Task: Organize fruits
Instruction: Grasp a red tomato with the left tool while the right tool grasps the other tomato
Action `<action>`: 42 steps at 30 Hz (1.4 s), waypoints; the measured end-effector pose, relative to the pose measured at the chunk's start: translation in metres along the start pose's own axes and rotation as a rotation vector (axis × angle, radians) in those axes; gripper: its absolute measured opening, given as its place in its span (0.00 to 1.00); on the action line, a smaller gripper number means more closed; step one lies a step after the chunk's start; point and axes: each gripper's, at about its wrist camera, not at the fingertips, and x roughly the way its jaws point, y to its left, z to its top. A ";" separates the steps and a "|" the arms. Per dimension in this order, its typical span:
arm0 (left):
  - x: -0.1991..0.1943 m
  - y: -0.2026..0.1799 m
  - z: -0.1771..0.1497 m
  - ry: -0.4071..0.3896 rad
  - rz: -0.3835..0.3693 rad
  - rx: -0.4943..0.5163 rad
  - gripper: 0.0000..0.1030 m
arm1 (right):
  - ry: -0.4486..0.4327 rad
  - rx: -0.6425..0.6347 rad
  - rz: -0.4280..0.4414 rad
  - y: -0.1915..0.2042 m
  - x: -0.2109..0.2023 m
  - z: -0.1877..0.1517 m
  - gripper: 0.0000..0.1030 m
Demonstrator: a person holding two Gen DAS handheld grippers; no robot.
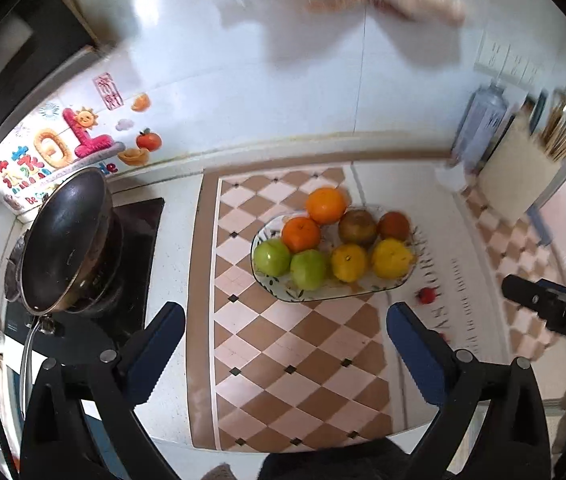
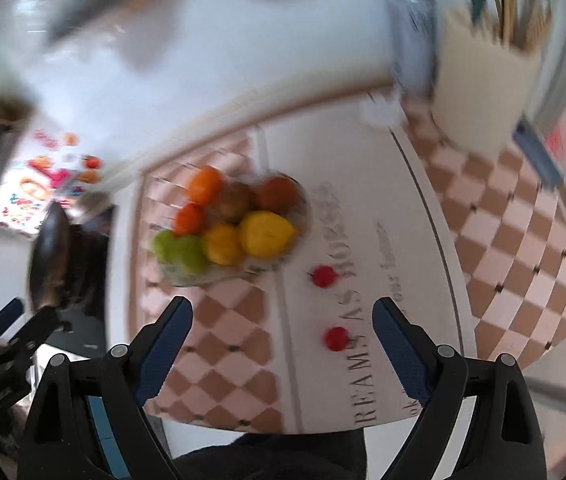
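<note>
1. Both grippers are spread wide with nothing between the fingers: the left gripper [image 1: 285, 326] hangs back from the plate [image 1: 267, 280], and the right gripper [image 2: 282, 322] is tilted and blurred.
2. The plate, ahead of the left fingers, holds two green apples [image 1: 271, 257], two oranges [image 1: 326, 205], two yellow fruits [image 1: 392, 258] and two darker brownish ones [image 1: 357, 227]. They look sorted in pairs.
3. Two small red fruits [image 2: 336, 338] lie loose on the mat [image 2: 367, 360], one just ahead between the right fingers, the other [image 2: 324, 276] farther on, near the plate.
4. Judged next step: straddle the nearer red fruit squarely and close gently; it is small and may roll.
5. Blur hides what kind the red fruits are; the left view shows only one clearly [image 1: 427, 295].
</note>
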 end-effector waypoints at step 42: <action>0.195 -0.236 -0.063 0.505 -0.293 0.377 0.50 | 0.125 0.123 -0.001 -0.160 0.110 -0.051 0.33</action>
